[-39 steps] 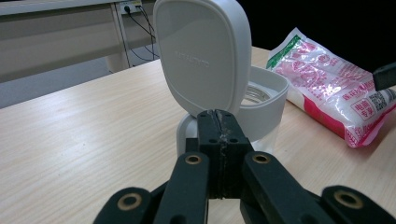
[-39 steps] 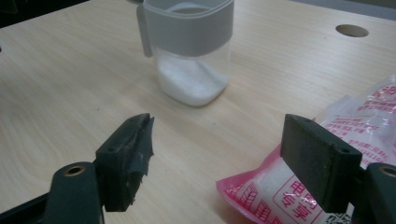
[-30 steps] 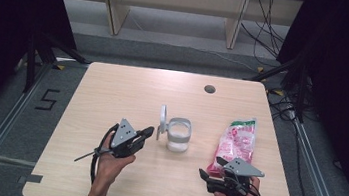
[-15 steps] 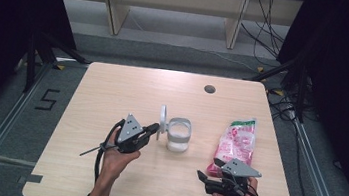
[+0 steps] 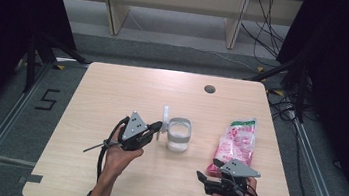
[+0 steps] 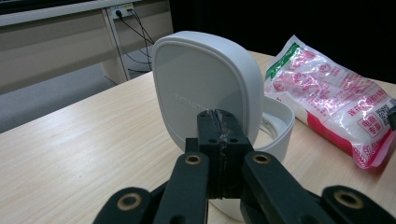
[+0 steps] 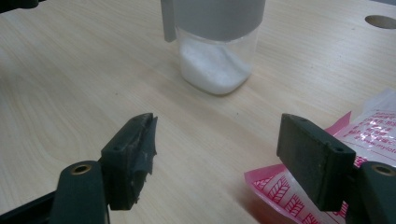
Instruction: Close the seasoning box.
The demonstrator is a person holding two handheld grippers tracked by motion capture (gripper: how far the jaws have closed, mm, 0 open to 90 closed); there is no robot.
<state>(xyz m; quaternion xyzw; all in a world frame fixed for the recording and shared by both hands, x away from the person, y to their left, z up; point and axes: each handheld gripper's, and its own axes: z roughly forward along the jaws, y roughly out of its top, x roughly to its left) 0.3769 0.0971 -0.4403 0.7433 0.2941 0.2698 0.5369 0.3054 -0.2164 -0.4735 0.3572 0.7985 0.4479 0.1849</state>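
The left tool [image 6: 219, 135], jaws pressed together, sits just before the jar's raised lid [image 6: 201, 88]. The right tool [image 7: 219, 158] gapes wide near the pink bag [image 7: 373, 135], and its view reveals white grains in the jar [image 7: 215, 65].

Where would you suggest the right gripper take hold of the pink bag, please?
Probably at the near end of the pink bag, coming from the person's side: it lies flat, lengthwise away from the person, and that end sits by the open right gripper.

A clear jar [image 5: 178, 135] with a white collar, partly filled with white granules, is stood upright near the table's centre. Its white hinged lid [image 5: 165, 117] is raised upright at the jar's 9 o'clock side.
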